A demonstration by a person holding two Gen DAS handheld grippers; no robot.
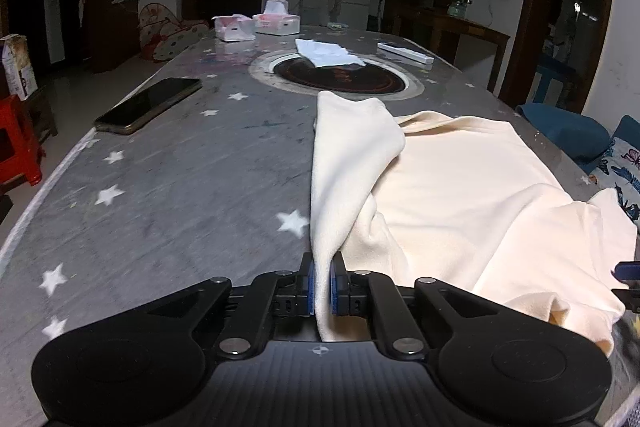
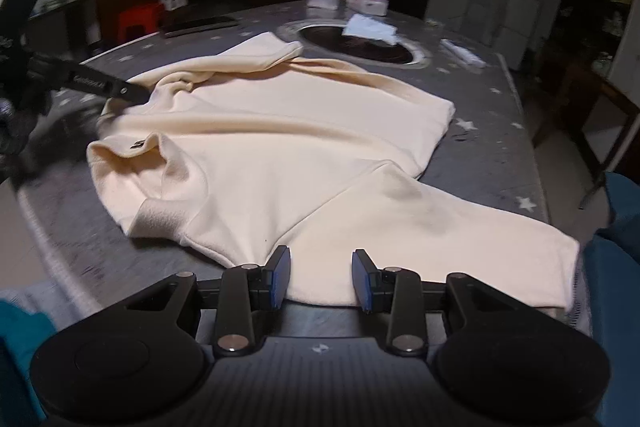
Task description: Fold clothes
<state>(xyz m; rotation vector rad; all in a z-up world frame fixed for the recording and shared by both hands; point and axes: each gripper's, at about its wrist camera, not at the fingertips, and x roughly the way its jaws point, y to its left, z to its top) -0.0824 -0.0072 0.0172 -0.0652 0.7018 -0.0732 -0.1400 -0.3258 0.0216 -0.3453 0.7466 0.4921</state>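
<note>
— Black left gripper (image 1: 322, 287) first: what sits between its blue pads?
— Soft cream fleece, a fold of the sweater (image 1: 460, 179), pinched tight by the jaws and rising in a draped ridge.
— And the right gripper (image 2: 321, 281)?
— Jaws apart, pads not pressing, just above a sleeve edge.
— Where's the garment?
— Spread flat on the grey, star-printed bench (image 1: 180, 167), near a glossy dark phone (image 1: 150, 105) and a round inset plate (image 1: 336, 77).

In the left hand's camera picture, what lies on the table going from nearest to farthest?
Jaws pinching the cream garment → dark phone → round dark inset → white cloth → tissue boxes.
</note>
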